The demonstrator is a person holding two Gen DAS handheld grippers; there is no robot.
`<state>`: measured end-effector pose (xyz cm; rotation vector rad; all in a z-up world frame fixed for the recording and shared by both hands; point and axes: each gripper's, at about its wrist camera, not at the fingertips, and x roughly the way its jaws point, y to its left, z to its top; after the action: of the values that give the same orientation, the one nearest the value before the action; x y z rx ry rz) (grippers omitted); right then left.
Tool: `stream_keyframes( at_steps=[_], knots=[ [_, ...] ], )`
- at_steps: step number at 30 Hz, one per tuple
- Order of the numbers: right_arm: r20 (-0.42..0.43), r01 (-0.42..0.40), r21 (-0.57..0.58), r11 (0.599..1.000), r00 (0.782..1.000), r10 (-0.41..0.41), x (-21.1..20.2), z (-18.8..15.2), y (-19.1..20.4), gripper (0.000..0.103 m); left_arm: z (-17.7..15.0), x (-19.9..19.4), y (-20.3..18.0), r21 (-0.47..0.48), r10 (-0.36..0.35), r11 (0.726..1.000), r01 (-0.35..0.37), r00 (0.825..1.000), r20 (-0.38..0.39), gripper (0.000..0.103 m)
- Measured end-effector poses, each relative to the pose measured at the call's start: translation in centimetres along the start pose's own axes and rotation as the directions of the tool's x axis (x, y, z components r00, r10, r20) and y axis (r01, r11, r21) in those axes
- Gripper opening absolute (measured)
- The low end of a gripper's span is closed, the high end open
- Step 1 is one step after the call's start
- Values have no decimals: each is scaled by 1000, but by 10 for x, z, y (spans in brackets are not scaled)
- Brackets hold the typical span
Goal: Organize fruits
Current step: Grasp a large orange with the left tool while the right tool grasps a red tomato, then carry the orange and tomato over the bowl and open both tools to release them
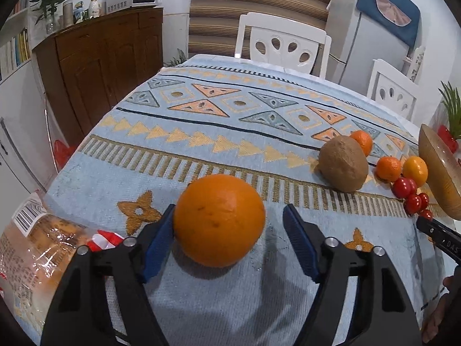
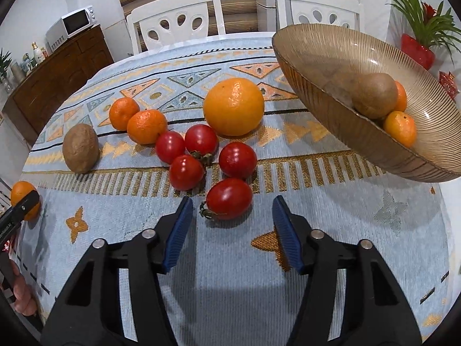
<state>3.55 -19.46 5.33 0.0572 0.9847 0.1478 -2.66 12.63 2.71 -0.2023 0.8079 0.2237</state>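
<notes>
On the surface (image 2: pixel 259 302), under a patterned blue cloth: one ribbed amber glass bowl (image 2: pixel 331 66), right side, holding a kiwi and two mandarins. One large orange (image 1: pixel 219 220) sits between the pads of the left gripper (image 1: pixel 229 222); the left pad touches it, the right pad stands clear. One kiwi (image 2: pixel 81 148), loose, well left of the bowl. One oval tomato (image 2: pixel 229 198) lies just ahead of the right gripper (image 2: pixel 232 212), jaws half-wide, nothing gripped. Four more tomatoes cluster behind it.
</notes>
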Motion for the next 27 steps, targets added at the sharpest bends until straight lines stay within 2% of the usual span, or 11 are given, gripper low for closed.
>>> stream_keyframes(
  at_steps=[3,7,19,23,27],
  knots=[
    [3,2,7,1000,1000,-2,1,1,-2,48,0,1,2,-12,10,1000,-10,1000,0,56],
    [8,1,2,1000,1000,-1,1,1,-1,33,1,2,6,-29,-8,1000,8,1000,2,56],
    [40,-21,33,999,999,20,-8,-2,-9,31,0,-8,6,-20,-62,998,63,997,44,55],
    [51,-78,51,996,996,75,-20,-5,-13,31,2,-16,-4,25,-83,996,82,996,38,55],
    [84,-96,54,994,992,91,-40,-5,-18,31,7,-36,-21,67,-132,990,128,989,63,55]
  ],
)
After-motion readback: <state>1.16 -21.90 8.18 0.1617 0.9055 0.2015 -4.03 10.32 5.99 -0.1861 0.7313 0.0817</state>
